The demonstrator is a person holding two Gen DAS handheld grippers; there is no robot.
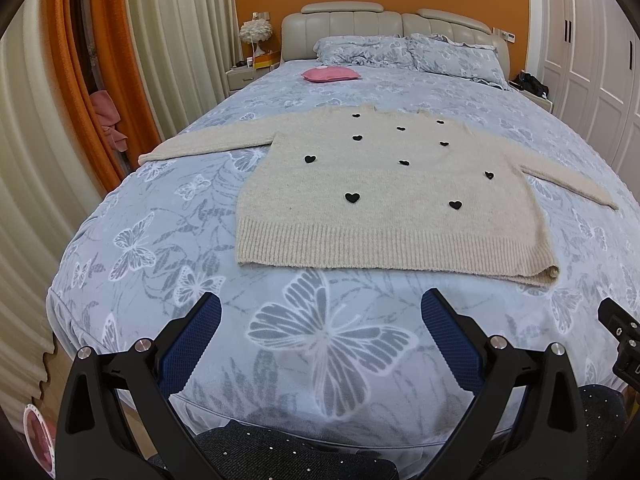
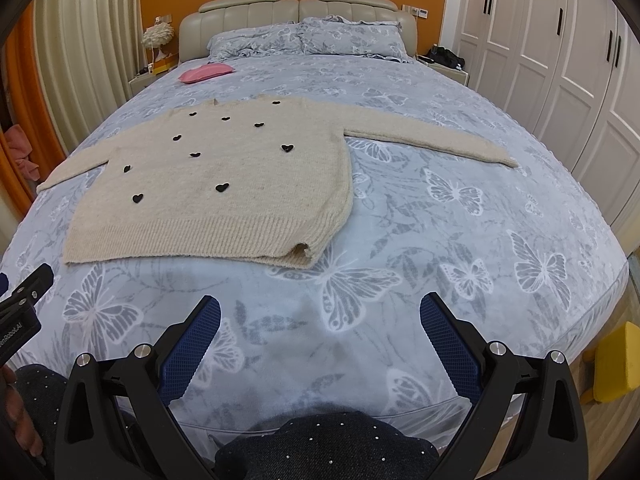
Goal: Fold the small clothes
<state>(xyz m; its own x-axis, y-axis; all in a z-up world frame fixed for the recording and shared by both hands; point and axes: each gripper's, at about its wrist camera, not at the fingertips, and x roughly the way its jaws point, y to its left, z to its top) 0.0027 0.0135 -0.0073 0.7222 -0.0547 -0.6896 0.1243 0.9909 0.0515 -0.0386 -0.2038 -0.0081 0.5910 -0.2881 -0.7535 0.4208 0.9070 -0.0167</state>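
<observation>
A cream knit sweater point(image 1: 384, 196) with black heart patches lies flat on the bed, face up, both sleeves spread out to the sides. Its ribbed hem faces me. It also shows in the right wrist view point(image 2: 224, 184), left of centre. My left gripper point(image 1: 320, 308) is open and empty, held above the bed's foot end, short of the hem. My right gripper point(image 2: 320, 308) is open and empty too, to the right of the sweater's hem corner point(image 2: 304, 256). Part of the right gripper shows at the right edge of the left wrist view point(image 1: 620, 332).
The bed point(image 2: 460, 208) has a blue-grey butterfly cover. A pink cushion point(image 1: 331, 73) and two pillows point(image 1: 404, 50) lie near the headboard. Curtains hang on the left, white wardrobe doors point(image 2: 560, 60) stand on the right. A yellow object point(image 2: 618, 364) sits by the bed's right corner.
</observation>
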